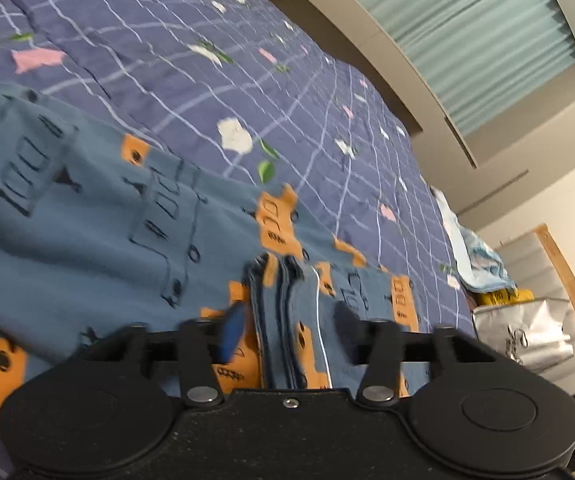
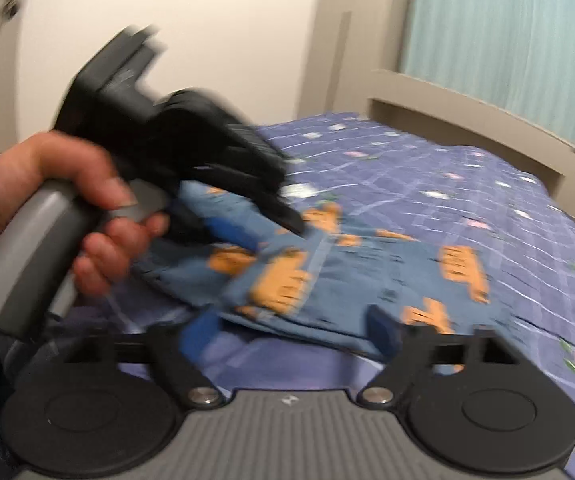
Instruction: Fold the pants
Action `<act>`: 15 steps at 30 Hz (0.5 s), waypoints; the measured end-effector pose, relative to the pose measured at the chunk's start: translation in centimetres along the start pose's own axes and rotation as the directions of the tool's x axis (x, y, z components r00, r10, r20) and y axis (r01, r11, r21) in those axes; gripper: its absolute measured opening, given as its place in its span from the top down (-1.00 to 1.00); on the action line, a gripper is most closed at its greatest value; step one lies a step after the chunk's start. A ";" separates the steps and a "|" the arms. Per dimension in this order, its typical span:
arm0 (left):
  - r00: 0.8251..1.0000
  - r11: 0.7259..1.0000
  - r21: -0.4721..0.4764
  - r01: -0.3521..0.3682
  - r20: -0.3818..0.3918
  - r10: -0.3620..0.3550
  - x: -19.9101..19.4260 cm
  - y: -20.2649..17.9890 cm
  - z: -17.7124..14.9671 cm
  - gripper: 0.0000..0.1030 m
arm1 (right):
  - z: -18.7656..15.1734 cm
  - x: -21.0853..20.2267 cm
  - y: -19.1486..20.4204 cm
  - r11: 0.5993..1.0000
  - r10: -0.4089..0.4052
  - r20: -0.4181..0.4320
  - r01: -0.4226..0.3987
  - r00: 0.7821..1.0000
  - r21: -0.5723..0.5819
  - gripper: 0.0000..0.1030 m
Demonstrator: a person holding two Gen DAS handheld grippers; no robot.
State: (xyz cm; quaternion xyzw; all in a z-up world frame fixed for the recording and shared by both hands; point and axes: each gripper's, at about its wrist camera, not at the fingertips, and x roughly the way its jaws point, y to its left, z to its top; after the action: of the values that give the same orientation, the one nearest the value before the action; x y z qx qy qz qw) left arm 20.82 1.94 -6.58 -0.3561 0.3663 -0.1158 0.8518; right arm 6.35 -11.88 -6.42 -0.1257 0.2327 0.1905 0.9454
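The pants (image 1: 99,240) are blue with orange patches and lie on the bed; they also show in the right wrist view (image 2: 347,276). My left gripper (image 1: 289,332) is open, its jaws apart on either side of a bunched, layered fold of the pants edge (image 1: 283,312), not clamped on it. In the right wrist view the left gripper (image 2: 271,216) reaches onto the pants from the left, held by a hand (image 2: 47,208). My right gripper (image 2: 293,332) is open and empty at the near edge of the pants. Both views are blurred by motion.
The bed has a purple checked cover (image 1: 191,80) with flowers. A beige headboard (image 2: 467,120) and teal curtain (image 2: 507,32) stand behind. Beside the bed lie a light blue cloth (image 1: 475,260) and a silver bag (image 1: 527,332).
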 end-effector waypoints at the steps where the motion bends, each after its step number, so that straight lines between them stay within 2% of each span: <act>1: 1.000 1.000 0.008 -0.007 0.016 0.007 -0.3 -0.1 0.0 -0.27 | -0.4 -0.7 -0.7 0.999 -0.027 0.015 0.026 1.000 0.028 -0.98; 5: 0.993 0.991 0.102 -0.084 0.086 0.075 -0.5 -1.1 -0.6 -0.73 | -1.7 -2.9 -4.3 0.969 -0.175 0.040 0.165 0.984 0.186 -0.99; 7: 0.987 0.978 0.162 -0.133 0.108 0.116 0.0 -1.7 -1.2 -0.75 | -1.8 -3.3 -6.0 0.944 -0.229 0.044 0.211 0.972 0.255 -0.99; 10: 0.978 0.953 0.235 -0.192 0.129 0.165 0.8 -1.9 -2.4 -0.77 | -1.4 -2.8 -8.2 0.936 -0.240 0.021 0.226 0.971 0.271 -1.00; 15: 0.978 0.934 0.310 -0.180 0.161 0.135 1.0 -1.7 -3.7 -0.95 | 0.8 0.9 -11.8 0.952 -0.222 -0.028 0.223 0.975 0.212 -1.00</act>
State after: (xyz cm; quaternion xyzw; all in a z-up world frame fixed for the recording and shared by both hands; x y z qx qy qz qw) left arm 19.05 -1.65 -7.75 -0.1885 0.3105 -0.0808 0.9282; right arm 12.33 -21.92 -4.35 -0.0489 0.2381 0.0566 0.9684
